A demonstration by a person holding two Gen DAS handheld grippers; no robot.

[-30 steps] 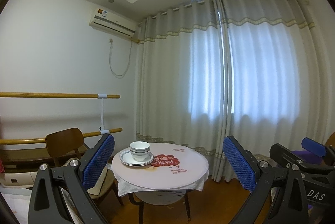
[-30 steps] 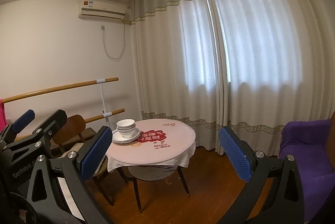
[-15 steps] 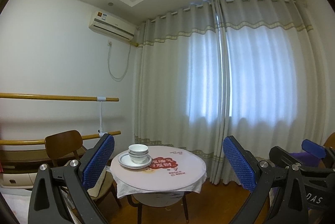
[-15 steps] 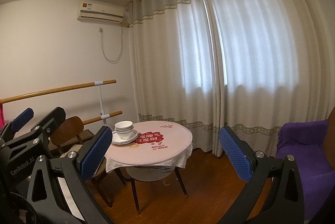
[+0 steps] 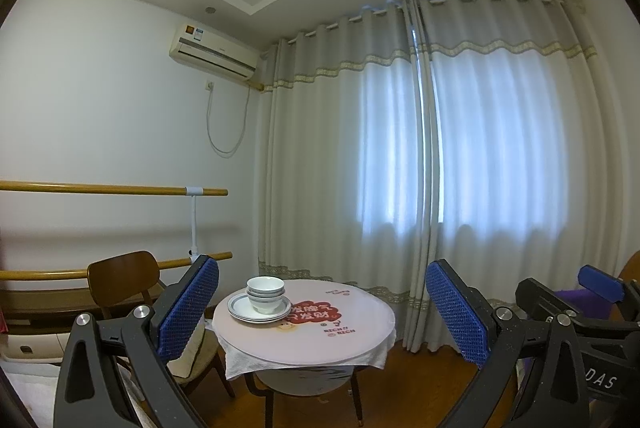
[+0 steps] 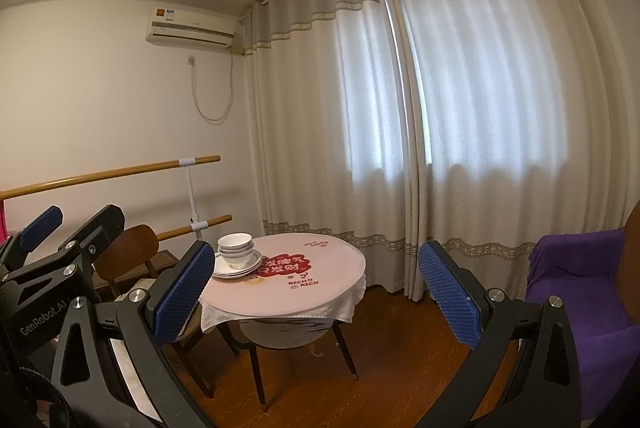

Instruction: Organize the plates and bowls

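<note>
A stack of white bowls (image 5: 265, 293) (image 6: 236, 250) sits on a stack of white plates (image 5: 240, 311) (image 6: 222, 270) at the left edge of a small round table (image 5: 340, 340) (image 6: 320, 288) with a pink printed top. Both grippers hang in the air well short of the table. My left gripper (image 5: 322, 308) is open and empty, its blue pads wide apart. My right gripper (image 6: 314, 286) is open and empty too. The left gripper (image 6: 40, 228) also shows at the left edge of the right wrist view, and the right gripper (image 5: 600, 282) at the right edge of the left wrist view.
A wooden chair (image 5: 120, 276) stands left of the table below two wall-mounted wooden bars (image 5: 100, 188). Long curtains (image 5: 440, 168) cover the window behind. A purple armchair (image 6: 580, 276) is at the right. Wooden floor (image 6: 400, 368) lies around the table.
Both views have drawn back and tilted slightly: the table with its dishes sits a little lower and smaller in frame. Both grippers stay open and empty.
</note>
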